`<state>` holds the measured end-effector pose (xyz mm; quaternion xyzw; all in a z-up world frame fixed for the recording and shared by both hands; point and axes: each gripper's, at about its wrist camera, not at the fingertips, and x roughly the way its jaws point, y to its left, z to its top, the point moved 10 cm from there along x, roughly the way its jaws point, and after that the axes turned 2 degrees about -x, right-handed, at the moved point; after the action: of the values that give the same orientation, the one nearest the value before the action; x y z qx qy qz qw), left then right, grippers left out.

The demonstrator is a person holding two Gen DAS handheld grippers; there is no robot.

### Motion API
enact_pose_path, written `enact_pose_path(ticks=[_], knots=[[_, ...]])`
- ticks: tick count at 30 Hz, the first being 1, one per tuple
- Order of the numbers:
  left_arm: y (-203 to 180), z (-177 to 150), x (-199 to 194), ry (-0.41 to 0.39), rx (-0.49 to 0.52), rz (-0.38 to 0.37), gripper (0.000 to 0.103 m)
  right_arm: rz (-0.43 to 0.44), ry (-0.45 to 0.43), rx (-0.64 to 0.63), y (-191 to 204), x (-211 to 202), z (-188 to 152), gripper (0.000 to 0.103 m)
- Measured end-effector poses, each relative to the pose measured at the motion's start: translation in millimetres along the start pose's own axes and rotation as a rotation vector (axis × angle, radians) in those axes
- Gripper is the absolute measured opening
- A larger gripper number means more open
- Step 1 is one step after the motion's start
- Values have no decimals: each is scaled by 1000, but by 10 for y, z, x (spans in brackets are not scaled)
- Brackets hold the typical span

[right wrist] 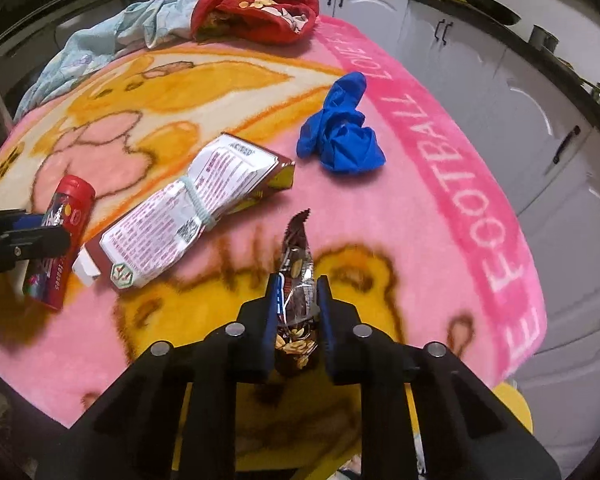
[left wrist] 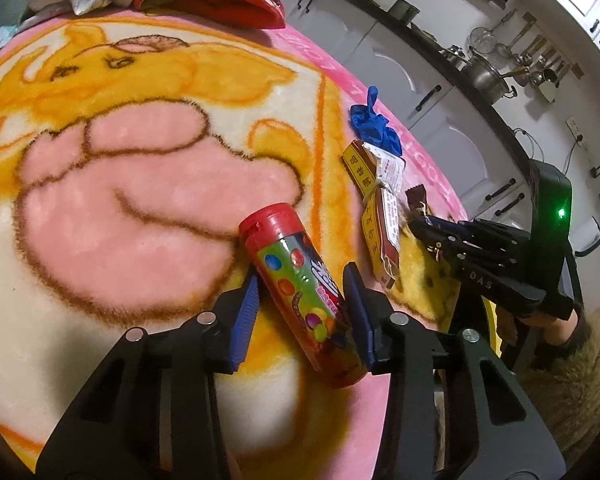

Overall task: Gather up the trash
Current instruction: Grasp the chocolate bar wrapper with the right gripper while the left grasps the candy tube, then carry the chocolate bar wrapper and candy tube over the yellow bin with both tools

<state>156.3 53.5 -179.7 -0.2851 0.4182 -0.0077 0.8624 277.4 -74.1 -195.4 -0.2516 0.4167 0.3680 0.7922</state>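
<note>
The left gripper (left wrist: pixel 304 300) is a black plastic frame with two angled arms, each ending in a finger faced with a dark blue ribbed pad (left wrist: pixel 246 312). Four round silver bolt heads (left wrist: pixel 205 317) sit on top of the arms, two on each side of the gap between the fingers. The arms have triangular cut-outs behind the bolts.

The right gripper (right wrist: pixel 298 312) is built the same way: black frame, blue ribbed pads, four silver bolt heads. From the left wrist camera its black housing shows a lit green lamp (left wrist: pixel 561 213) and the pale letters "DAS" below that lamp. Just below the housing, a furry tan sleeve (left wrist: pixel 576 376) shows.
</note>
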Motion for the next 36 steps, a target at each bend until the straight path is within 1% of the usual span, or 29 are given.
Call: enact_pose_path(ticks=[8, 13, 18, 22, 27, 31, 36], knots=[[10, -42, -124, -28, 38, 11, 25, 4, -12, 77, 23, -144, -147, 15], [4, -17, -218, -58, 55, 22, 24, 18, -40, 111, 35, -290, -195, 15], [-70, 60, -376, -102, 83, 26, 23, 11, -73, 137, 0, -458, -237, 15], [-202, 134, -488, -141, 120, 22, 23, 12, -107, 170, -52, -623, -279, 15], [-432, 210, -558, -170, 168, -2, 23, 7, -151, 205, -133, -831, -319, 15], [-671, 228, -568, -181, 215, -25, 23, 5, -199, 237, -217, -1056, -357, 15], [-981, 237, -526, -182, 265, -61, 23, -3, -237, 274, -345, -1255, -426, 15]])
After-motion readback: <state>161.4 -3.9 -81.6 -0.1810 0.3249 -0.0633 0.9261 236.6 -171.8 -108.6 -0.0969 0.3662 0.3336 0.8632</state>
